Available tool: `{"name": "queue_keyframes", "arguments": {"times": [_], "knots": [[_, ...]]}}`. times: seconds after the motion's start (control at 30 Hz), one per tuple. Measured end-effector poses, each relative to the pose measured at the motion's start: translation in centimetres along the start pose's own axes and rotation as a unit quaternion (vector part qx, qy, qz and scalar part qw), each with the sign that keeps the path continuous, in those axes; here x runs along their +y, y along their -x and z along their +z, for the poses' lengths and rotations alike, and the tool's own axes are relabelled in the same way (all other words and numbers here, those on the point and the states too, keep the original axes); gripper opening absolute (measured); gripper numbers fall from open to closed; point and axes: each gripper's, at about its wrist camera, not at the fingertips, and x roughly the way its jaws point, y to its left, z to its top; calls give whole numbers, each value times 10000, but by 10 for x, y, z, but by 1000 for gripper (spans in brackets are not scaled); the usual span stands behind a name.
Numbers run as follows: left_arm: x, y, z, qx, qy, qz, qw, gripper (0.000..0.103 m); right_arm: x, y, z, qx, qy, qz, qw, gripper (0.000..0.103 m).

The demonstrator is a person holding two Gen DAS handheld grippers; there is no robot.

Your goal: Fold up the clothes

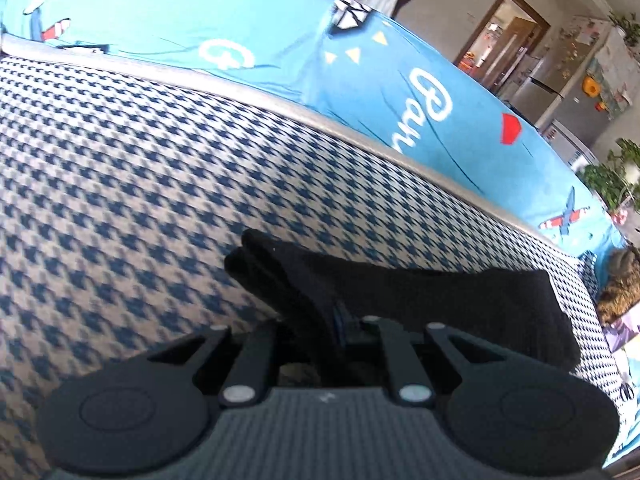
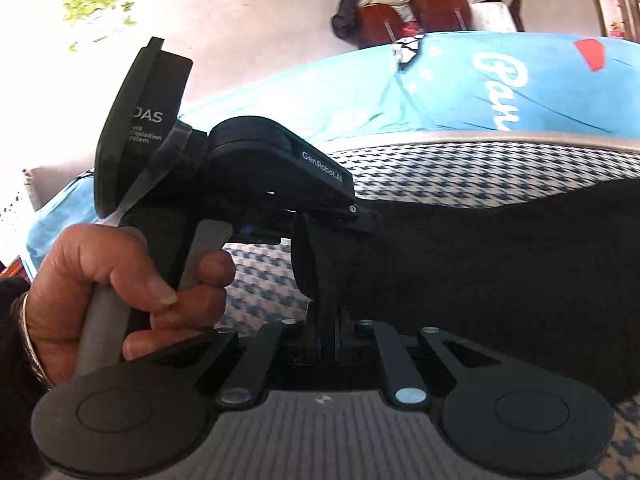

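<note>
The black knitted garment (image 1: 420,296) lies on the blue-and-white houndstooth bed cover (image 1: 120,184), on the near side of that cover's grey piped edge (image 1: 280,104); beyond the piping stretches a bright blue printed sheet (image 1: 280,32).

The left gripper (image 1: 340,320) has its jaws pinched tight on a bunched edge of the black knit, which fans out from the tips toward the piping. The right gripper (image 2: 336,320) is likewise clamped narrow on a fold of the same garment (image 2: 500,272), whose dark bulk spreads to the right of it, short of the piping. In the right wrist view the person's hand (image 2: 120,292) squeezes the grey handle of the other gripper just beside it, so the two tools work close together on one edge.

The step in hand looks like carrying a held edge across to make a fold. To do it well:
- keep both pinches firm, so no layer slips;
- travel the two grippers together, level with each other and parallel to the piping, so the crease runs straight;
- lift only enough to clear the cover, avoiding drag on the houndstooth cloth;
- lay the edge squarely over the lower layer before letting go.
</note>
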Motion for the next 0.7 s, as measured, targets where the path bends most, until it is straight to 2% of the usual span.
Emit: {"name": "queue_keyframes", "arguments": {"times": [0.3,0.37,0.47,0.53,0.6,0.67,0.7], "knots": [[34,17,11,-57,287,565,9980,10,13,-32,10,92,-227,748,9969,9],[42,19,11,-65,390,744,9964,14,16,-40,11,150,-238,908,9955,9],[47,18,8,-41,544,1199,9913,26,22,-52,12,313,-123,851,9958,13],[48,18,8,-45,662,1429,9875,42,21,-57,13,381,3,784,9962,16],[50,23,8,-182,806,1625,9832,52,19,-55,12,435,33,740,9963,22],[51,26,11,-347,950,1742,9795,56,15,-49,9,442,-14,709,9965,40],[52,30,11,-428,1002,1801,9776,57,12,-45,7,431,-58,702,9966,42]]}}
